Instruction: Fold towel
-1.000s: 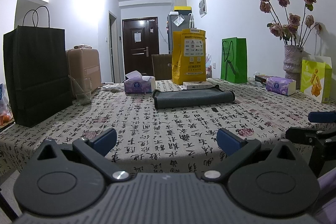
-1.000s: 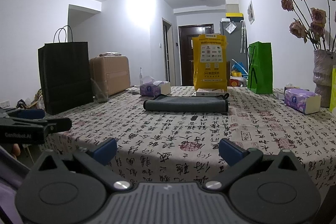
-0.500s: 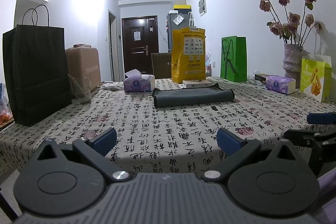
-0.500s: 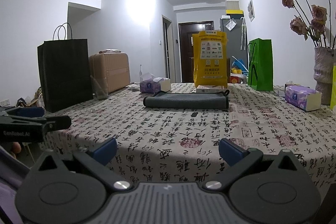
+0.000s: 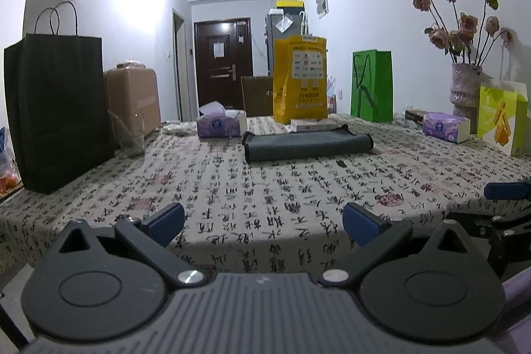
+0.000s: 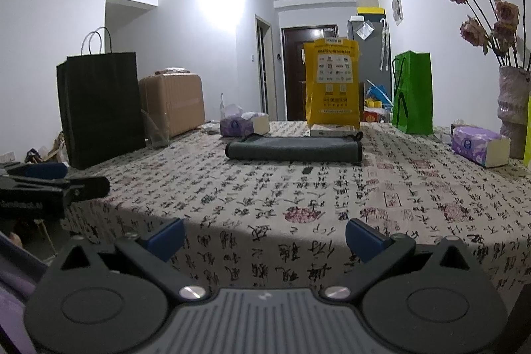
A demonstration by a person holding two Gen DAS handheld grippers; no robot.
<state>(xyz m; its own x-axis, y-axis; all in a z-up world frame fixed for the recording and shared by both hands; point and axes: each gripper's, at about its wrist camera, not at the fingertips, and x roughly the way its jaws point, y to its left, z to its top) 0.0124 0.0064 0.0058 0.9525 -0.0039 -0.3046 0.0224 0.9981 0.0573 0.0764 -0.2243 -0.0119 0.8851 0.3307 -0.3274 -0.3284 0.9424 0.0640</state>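
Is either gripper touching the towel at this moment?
Apart. Both wrist views show the left gripper and right gripper open at the near table edge, bare tablecloth before the towel.

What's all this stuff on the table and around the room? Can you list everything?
towel: 1, dark grey, folded, table middle
tablecloth: 1, beige, black calligraphy
tissue packs: 2, purple, behind towel and right
black paper bag: 1, left edge
yellow bag: 1, behind towel
green bag: 1, right rear
vase of dried roses: 1, right
suitcase: 1, tan, left
door: 1, dark brown
left gripper: blue-tipped, jaws open
right gripper: blue-tipped, jaws open
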